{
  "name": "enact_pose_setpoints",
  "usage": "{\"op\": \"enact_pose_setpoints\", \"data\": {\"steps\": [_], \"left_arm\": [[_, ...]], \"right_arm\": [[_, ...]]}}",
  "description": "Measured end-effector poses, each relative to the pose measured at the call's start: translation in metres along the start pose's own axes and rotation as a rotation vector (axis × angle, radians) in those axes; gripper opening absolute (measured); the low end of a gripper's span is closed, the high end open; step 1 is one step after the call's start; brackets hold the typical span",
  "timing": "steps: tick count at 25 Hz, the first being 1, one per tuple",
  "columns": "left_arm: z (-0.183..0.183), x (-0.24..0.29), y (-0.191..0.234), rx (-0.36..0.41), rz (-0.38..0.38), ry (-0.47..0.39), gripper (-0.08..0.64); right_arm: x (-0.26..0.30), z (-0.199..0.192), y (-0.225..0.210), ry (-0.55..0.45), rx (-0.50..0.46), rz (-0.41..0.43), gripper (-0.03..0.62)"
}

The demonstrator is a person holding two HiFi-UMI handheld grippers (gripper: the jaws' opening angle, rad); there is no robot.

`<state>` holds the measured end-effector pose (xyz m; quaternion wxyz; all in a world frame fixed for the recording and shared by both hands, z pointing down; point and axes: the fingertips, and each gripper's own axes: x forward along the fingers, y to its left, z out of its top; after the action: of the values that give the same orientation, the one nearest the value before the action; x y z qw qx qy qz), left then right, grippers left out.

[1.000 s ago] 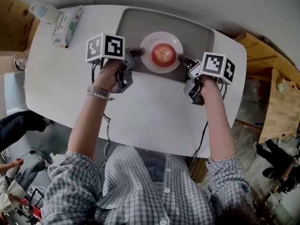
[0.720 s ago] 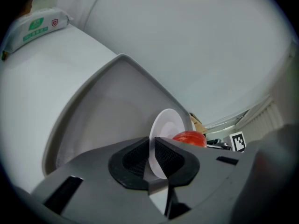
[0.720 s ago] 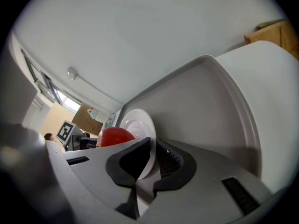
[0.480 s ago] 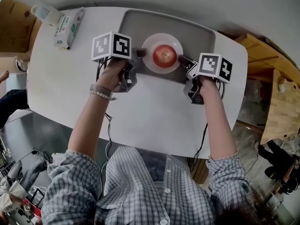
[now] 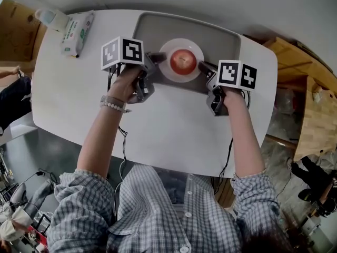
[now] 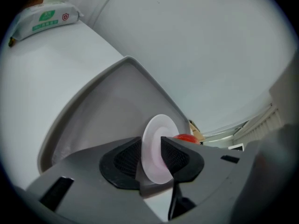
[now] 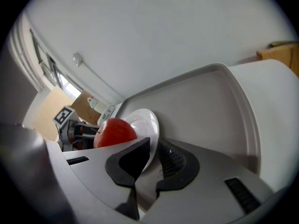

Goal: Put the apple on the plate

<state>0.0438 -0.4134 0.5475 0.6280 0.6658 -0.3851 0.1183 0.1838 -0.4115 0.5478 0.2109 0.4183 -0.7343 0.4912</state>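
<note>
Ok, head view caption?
Apple on plate in tray; right gripper clamps the rim, left gripper just opened its jaws around it.

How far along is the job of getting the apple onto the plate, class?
Done: the apple sits on the white plate, which rests in the grey tray. In hand: the right tool looks closed on the plate's rim. The left tool has just been opening its jaws, and the opposite rim lies between them unpressed. Left: seemingly only letting go and pulling both tools clear.

Apple (image 5: pixel 182 61) on plate (image 5: pixel 167 49), inside grey tray (image 5: pixel 221 36)
</note>
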Motion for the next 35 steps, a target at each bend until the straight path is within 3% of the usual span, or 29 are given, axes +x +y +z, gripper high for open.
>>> {"op": "enact_pose_setpoints", "data": {"steps": [3,8,13,20,24,27,35], "left_arm": [[0.002,-0.001,0.0,-0.014,-0.017,-0.009,0.129],[0.003,-0.003,0.0,-0.042,-0.044,-0.015,0.152],[0.003,-0.006,-0.003,-0.037,-0.058,-0.023,0.152],[-0.001,-0.021,-0.011,0.105,-0.049,-0.043,0.15],[-0.002,-0.034,-0.021,0.161,-0.085,-0.07,0.136],[0.001,-0.048,-0.025,0.208,-0.094,-0.123,0.033],[-0.005,-0.1,-0.053,0.392,-0.148,-0.258,0.009]], "right_arm": [[0.0,0.001,0.002,0.012,-0.103,-0.018,0.041],[-0.004,0.004,0.002,0.007,-0.186,-0.027,0.046],[-0.016,0.016,-0.001,-0.045,-0.192,-0.035,0.066],[-0.039,0.029,0.0,-0.177,-0.186,-0.083,0.066],[-0.052,0.03,0.005,-0.24,-0.201,-0.124,0.057],[-0.062,0.029,0.015,-0.302,-0.183,-0.115,0.04],[-0.099,0.009,0.049,-0.406,-0.219,-0.128,0.035]]}}
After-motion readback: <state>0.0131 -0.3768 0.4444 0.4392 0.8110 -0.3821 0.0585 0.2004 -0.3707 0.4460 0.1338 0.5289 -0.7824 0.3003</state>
